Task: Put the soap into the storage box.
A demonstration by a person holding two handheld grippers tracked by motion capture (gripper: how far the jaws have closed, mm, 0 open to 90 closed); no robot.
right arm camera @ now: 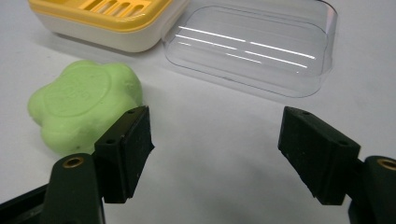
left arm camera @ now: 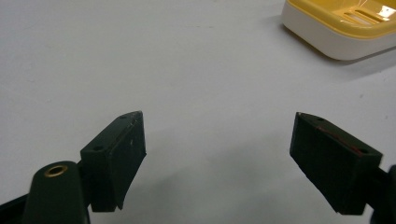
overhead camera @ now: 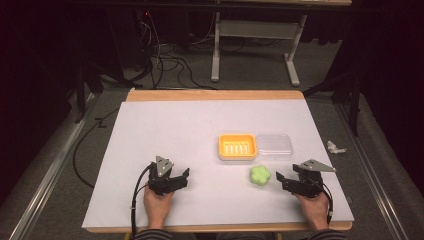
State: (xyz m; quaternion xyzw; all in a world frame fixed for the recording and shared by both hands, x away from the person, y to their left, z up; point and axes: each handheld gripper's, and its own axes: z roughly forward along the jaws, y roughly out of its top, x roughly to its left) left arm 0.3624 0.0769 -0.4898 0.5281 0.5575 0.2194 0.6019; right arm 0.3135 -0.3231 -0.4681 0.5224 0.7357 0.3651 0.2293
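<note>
The right hand-held gripper (overhead camera: 281, 179) rests low on the table (overhead camera: 165, 130) with its jaws wide apart and nothing between them. The green soap (overhead camera: 260, 175) lies just beside its left jaw, flat on the table and apart from it. Beyond the soap sit the yellow dish (overhead camera: 237, 146) and, touching it, the clear lid (overhead camera: 274, 146). The left hand-held gripper (overhead camera: 184, 175) is well apart from the soap, its jaws spread over bare table.
</note>
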